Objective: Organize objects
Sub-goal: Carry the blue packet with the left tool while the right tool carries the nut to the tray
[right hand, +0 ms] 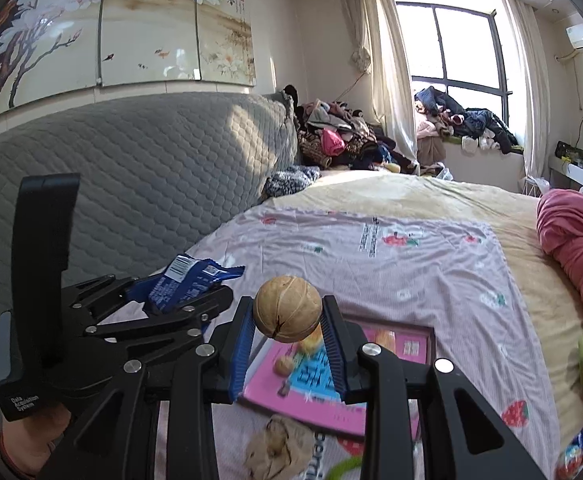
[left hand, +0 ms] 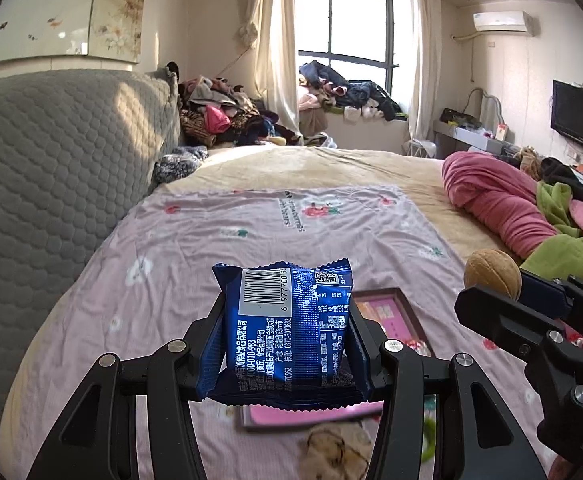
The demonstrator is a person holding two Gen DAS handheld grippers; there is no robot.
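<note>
My left gripper (left hand: 287, 320) is shut on a blue foil snack packet (left hand: 287, 328), held upright above the bed with its barcode facing me. My right gripper (right hand: 287, 320) is shut on a round tan walnut (right hand: 287, 308), pinched between its blue pads. In the left wrist view the walnut (left hand: 491, 274) and right gripper (left hand: 495, 292) show at the right. In the right wrist view the left gripper (right hand: 195, 292) with the packet (right hand: 187, 284) shows at the left. Below both lies a pink box (right hand: 371, 364) with a dark frame, holding small snacks.
The pink floral sheet (left hand: 271, 232) covers the bed. A grey quilted headboard (left hand: 51, 168) rises at the left. A rolled pink and green blanket (left hand: 511, 208) lies at the right. A crumpled beige wrapper (right hand: 279, 448) sits near the box's front edge. Clothes are piled by the window.
</note>
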